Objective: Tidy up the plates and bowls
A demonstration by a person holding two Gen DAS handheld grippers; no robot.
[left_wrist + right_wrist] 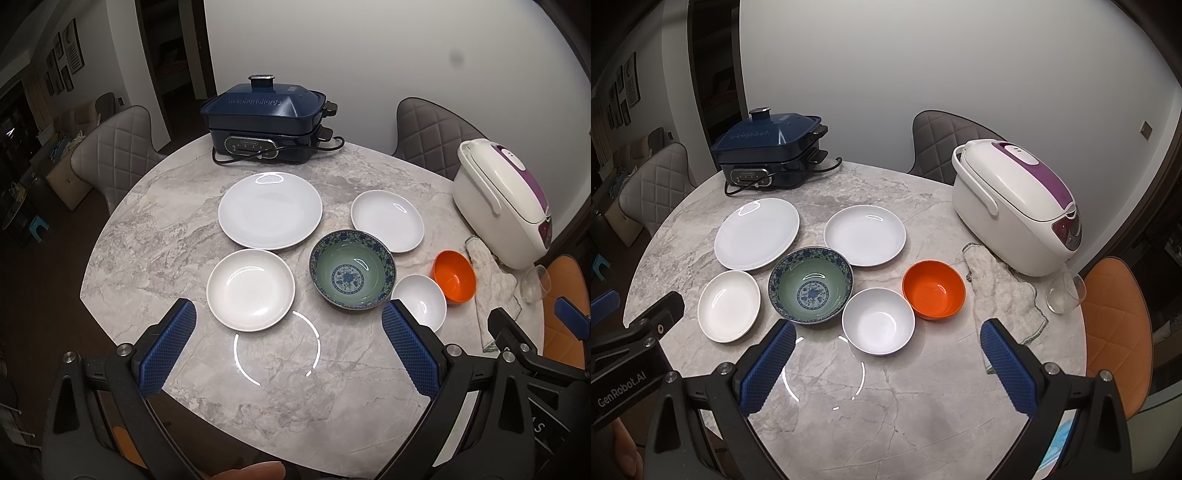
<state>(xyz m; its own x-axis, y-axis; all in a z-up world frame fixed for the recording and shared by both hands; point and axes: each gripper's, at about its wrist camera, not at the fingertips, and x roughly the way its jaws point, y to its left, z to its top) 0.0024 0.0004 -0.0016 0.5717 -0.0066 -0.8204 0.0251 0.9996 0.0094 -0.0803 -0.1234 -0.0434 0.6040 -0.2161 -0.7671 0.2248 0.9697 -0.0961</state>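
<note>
On the marble table [923, 406] the large white plate [757, 232] sits farthest back, then two smaller white plates, the patterned bowl [810, 284], orange bowl [933, 290] and small white bowl [878, 320]. All look stiff, glossy, slippery, probably breakable, so I'd pinch rims. Left gripper [288, 347] and right gripper [888, 363] hover nearside, fingers apart, empty.

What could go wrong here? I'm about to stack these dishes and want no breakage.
1. The stemless glass lies tipped by the table's edge, beside the orange bowl; a nudge might roll it off.
2. The patterned bowl sits close among the white bowl and plates; the open right tongs may bump neighbours.
</note>
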